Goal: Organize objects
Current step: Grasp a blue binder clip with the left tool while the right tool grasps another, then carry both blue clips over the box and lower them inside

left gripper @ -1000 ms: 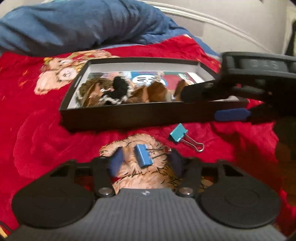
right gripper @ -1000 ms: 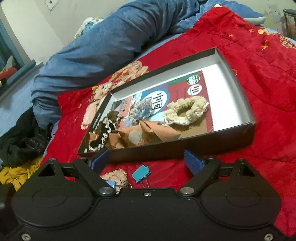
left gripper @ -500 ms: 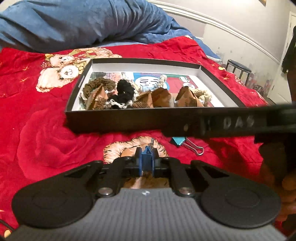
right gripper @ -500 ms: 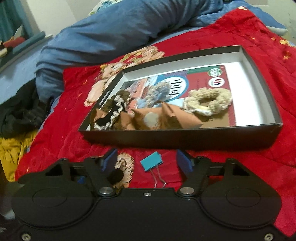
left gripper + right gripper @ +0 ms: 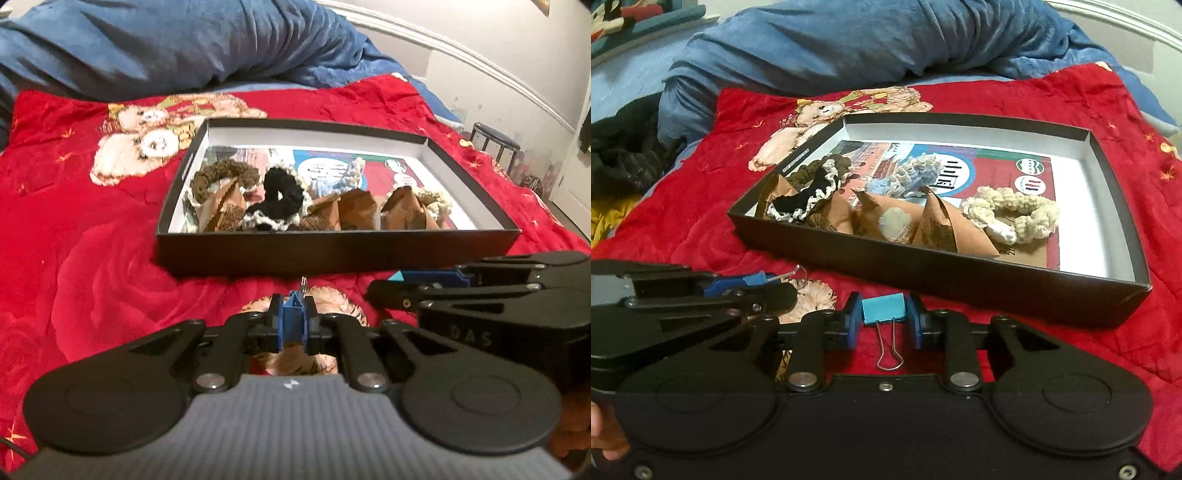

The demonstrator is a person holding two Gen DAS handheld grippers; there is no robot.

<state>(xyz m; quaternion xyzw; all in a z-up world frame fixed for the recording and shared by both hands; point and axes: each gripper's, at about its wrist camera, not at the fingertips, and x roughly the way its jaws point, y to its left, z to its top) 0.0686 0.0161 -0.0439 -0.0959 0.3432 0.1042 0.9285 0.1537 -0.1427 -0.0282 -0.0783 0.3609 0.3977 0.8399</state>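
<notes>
My left gripper (image 5: 293, 318) is shut on a dark blue binder clip (image 5: 293, 314), held just above the red blanket in front of the black box (image 5: 332, 251). My right gripper (image 5: 884, 314) has its pads against both sides of a teal binder clip (image 5: 884, 309), whose wire handles point back toward the camera. In the right wrist view the left gripper (image 5: 764, 282) shows at the left with its clip (image 5: 753, 279). In the left wrist view the right gripper (image 5: 391, 286) shows at the right. The box holds crocheted scrunchies (image 5: 1015, 214) and brown paper packets (image 5: 938, 229).
The box (image 5: 997, 291) lies on a red blanket (image 5: 92, 258) with teddy bear prints. A blue duvet (image 5: 166, 48) is bunched behind it. Dark and yellow clothes (image 5: 620, 166) lie at the far left. A black stool (image 5: 495, 140) stands beyond the bed at the right.
My left gripper closed on the dark blue clip and lifted slightly. My right gripper came down over the teal clip and closed its pads onto it.
</notes>
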